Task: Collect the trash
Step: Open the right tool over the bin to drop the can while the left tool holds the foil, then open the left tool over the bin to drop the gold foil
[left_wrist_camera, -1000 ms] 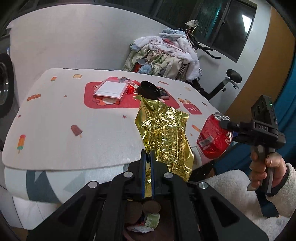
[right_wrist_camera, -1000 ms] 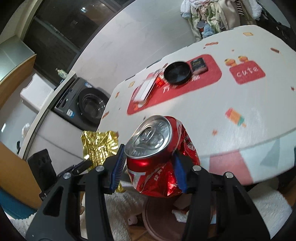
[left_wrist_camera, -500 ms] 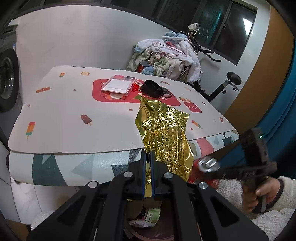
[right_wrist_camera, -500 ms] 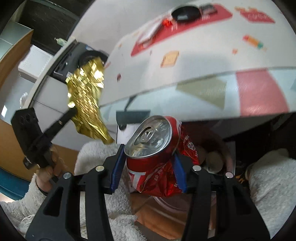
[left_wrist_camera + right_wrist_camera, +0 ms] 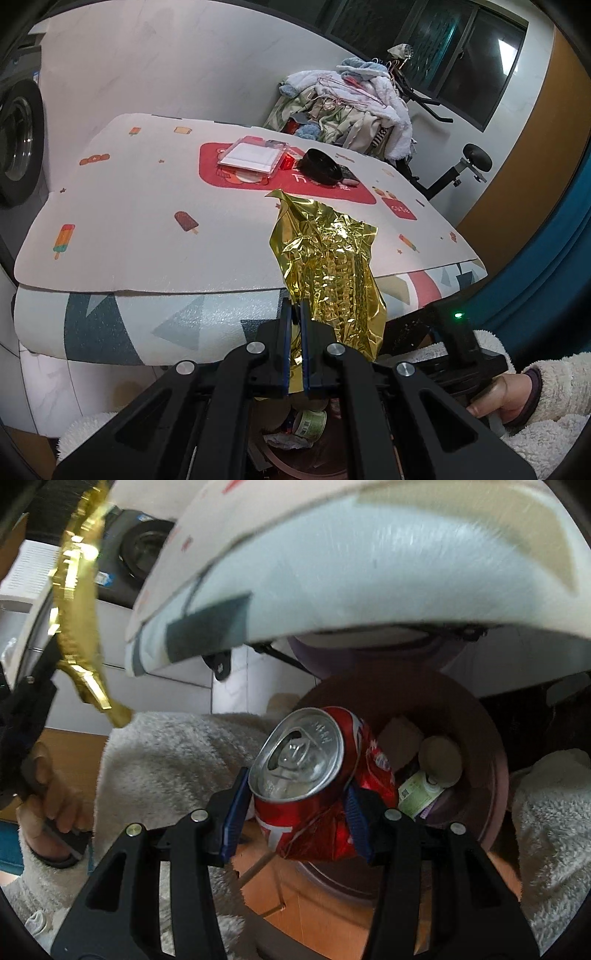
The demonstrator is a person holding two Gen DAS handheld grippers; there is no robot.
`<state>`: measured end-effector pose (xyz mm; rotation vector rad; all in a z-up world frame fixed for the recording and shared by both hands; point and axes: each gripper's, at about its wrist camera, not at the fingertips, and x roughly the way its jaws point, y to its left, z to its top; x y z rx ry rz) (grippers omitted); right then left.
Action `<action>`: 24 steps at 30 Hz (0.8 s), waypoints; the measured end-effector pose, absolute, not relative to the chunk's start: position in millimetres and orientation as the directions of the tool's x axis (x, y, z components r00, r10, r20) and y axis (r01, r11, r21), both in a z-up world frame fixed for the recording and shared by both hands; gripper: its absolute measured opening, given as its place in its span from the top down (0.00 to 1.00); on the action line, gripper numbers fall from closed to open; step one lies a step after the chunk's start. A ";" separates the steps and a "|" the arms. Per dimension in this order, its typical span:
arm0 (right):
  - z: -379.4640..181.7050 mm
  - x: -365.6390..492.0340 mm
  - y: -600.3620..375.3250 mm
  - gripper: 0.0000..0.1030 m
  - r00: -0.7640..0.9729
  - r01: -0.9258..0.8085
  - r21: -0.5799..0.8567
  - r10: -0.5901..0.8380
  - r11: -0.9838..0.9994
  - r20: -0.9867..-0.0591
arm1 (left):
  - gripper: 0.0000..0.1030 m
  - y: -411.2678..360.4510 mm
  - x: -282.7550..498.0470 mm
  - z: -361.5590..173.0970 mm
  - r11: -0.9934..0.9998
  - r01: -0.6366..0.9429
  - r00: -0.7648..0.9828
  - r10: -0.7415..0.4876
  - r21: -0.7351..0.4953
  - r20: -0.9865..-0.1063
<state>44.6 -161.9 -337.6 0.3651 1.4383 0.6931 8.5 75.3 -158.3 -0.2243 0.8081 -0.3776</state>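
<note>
The crushed red can (image 5: pixel 321 786) is held between the blue pads of the right gripper (image 5: pixel 295 812), whose jaws are closed on its dented sides; it hangs just over the near rim of the round trash bin (image 5: pixel 491 746), which stands on the floor below the table edge. Inside the bin lie a small green-labelled bottle (image 5: pixel 417 794) and some paper pieces. The left gripper (image 5: pixel 294 347) has its jaws almost fully together, pinching the lower edge of a crumpled gold foil wrapper (image 5: pixel 328 266), which stands up in front of the near edge of the table (image 5: pixel 147 221). Near the far edge of the tabletop are a black round lid (image 5: pixel 320 168) and a clear plastic case (image 5: pixel 255 157).
</note>
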 end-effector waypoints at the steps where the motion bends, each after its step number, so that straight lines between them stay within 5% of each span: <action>1: -342.1 44.9 -160.5 0.49 -0.024 -0.207 0.617 0.627 0.759 -0.779 | 0.95 74.8 8.7 -159.1 0.910 0.243 0.628 -0.411 -0.335 -0.661; 14: -307.3 47.3 -189.8 0.29 0.128 -0.265 0.533 0.577 0.804 -0.807 | 0.95 58.5 8.2 -163.6 0.900 0.298 0.610 -0.437 -0.319 -0.662; 19: -261.7 35.0 -209.1 0.10 0.333 -0.412 0.334 0.481 0.848 -0.811 | 0.95 42.9 3.1 -166.8 0.887 0.347 0.590 -0.458 -0.304 -0.665; 24: -237.4 20.4 -234.7 0.06 0.498 -0.471 0.175 0.424 0.865 -0.756 | 0.95 21.7 -4.0 -177.9 0.877 0.405 0.564 -0.461 -0.256 -0.685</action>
